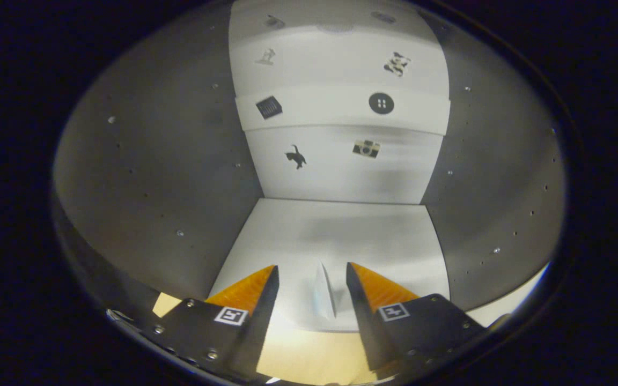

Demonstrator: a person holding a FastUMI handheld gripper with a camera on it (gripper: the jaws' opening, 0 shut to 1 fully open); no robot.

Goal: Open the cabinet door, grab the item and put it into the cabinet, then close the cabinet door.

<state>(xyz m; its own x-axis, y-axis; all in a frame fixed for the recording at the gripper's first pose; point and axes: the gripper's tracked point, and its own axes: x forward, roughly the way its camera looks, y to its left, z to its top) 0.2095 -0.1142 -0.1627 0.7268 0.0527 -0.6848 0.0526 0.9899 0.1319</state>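
The gripper (311, 276) points into the open cabinet (142, 177), its fingers (250, 292) spread apart with a clear gap between them. In that gap stands the item (324, 294), a small white thing seen edge-on, narrow and pointed at the top, widening toward its base. It sits nearer the right finger than the left, and neither finger presses on it; whether the right one brushes it cannot be told. What the item is cannot be made out from this angle.

The item rests on the cabinet's white floor (341, 230), close to the front edge. A soft grey shadow lies across the floor beyond it. Below the front edge, between the fingers' bases, a pale yellow worktop (309, 359) shows.

The cabinet's side walls are grey and dotted with small holes and screw heads. The back wall (341, 177) is white, and above it run further white panels, stepped one over another. Small dark stickers mark them: a cat (296, 157) and a camera (366, 148) on the lowest panel, a square grid (269, 107) and a round button (381, 103) on the next, and two more figures higher up, too blurred to name.
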